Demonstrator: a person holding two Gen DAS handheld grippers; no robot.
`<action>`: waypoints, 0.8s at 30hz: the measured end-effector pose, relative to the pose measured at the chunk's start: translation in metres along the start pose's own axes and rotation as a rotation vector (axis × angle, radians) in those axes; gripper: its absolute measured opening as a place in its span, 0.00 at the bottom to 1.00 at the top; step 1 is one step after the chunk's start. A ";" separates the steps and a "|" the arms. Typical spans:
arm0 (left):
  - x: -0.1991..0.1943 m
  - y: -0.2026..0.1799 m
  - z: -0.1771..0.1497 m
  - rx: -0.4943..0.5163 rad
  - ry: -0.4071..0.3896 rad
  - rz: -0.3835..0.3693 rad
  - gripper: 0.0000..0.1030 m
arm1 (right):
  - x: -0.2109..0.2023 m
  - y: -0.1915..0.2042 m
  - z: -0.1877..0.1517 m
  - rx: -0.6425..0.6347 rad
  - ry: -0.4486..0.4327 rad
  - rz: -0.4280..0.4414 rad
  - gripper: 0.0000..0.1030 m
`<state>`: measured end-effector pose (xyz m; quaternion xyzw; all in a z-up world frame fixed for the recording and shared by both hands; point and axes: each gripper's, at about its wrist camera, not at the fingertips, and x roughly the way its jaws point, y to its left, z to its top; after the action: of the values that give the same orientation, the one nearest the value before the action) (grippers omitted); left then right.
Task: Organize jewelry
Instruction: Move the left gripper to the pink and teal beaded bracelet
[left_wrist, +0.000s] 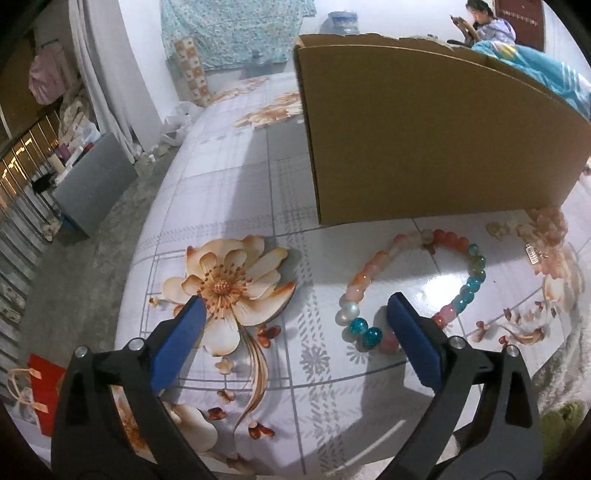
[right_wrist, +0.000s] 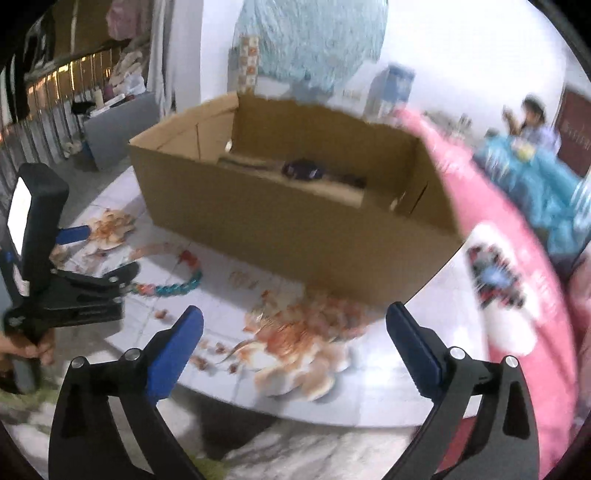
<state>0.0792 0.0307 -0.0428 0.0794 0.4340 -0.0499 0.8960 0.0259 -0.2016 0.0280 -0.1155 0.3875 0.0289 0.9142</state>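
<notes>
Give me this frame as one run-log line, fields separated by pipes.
left gripper: open, by bead bracelet | right gripper: open, empty | bracelet: on table, outside cardboard box | box: dark item inside

A round table carries everything, covered in a glossy pale cloth with a grey grid and large printed orange-and-cream flowers. An open cardboard box stands on it well in from the near edge, toward the far right, and a beaded bracelet of pink, white, orange and teal beads lies flat in a ring just in front of the box's near wall, apart from it. A small white barcode tag lies on the cloth to the right of the bracelet, near the table's right edge.
</notes>
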 end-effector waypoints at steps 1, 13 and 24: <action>0.000 0.002 -0.002 -0.011 0.000 -0.010 0.92 | -0.003 0.002 0.000 -0.017 -0.019 -0.029 0.94; 0.001 0.009 -0.007 -0.087 0.008 -0.055 0.92 | 0.014 -0.005 0.007 0.059 -0.066 0.257 0.94; -0.007 0.009 -0.017 -0.051 -0.032 -0.085 0.92 | 0.040 -0.027 0.028 0.166 -0.080 0.375 0.72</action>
<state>0.0628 0.0425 -0.0469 0.0374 0.4236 -0.0781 0.9017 0.0773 -0.2232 0.0231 0.0357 0.3669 0.1712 0.9137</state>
